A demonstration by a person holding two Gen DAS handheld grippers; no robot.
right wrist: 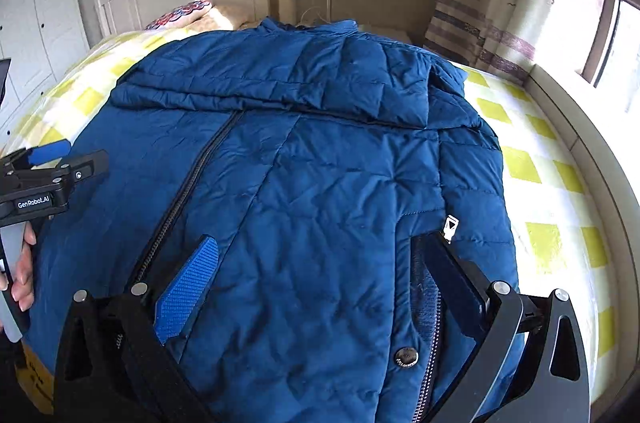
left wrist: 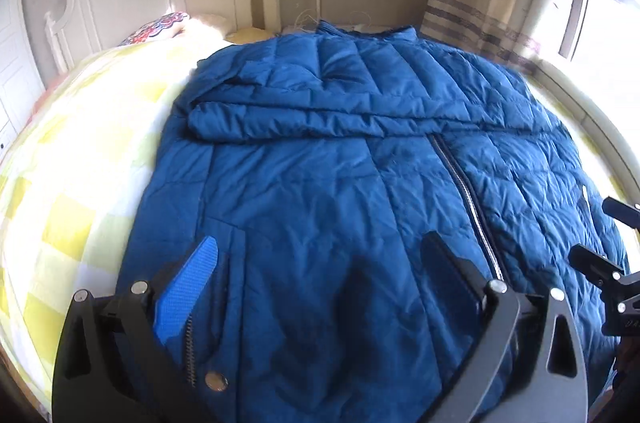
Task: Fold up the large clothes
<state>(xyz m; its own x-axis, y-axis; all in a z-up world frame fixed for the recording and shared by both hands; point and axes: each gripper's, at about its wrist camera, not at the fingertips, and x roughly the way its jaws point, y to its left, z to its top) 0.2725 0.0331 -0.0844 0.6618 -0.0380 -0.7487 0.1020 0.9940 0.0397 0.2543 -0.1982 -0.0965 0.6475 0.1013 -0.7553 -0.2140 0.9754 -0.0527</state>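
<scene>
1. Left wrist view: my left gripper (left wrist: 320, 287) is spread wide above the near hem of the blue jacket (left wrist: 340, 163), holding nothing.
2. Right gripper (right wrist: 316, 279) is spread wide too, also with nothing between its fingers.
3. The jacket lies on the checkered bed (right wrist: 540, 183), sleeves folded across the far part.
4. Risk: a shallow pinch on this puffy cloth may slip and undo the fold.
5. Free bed is left and right; the right edge is near.
</scene>
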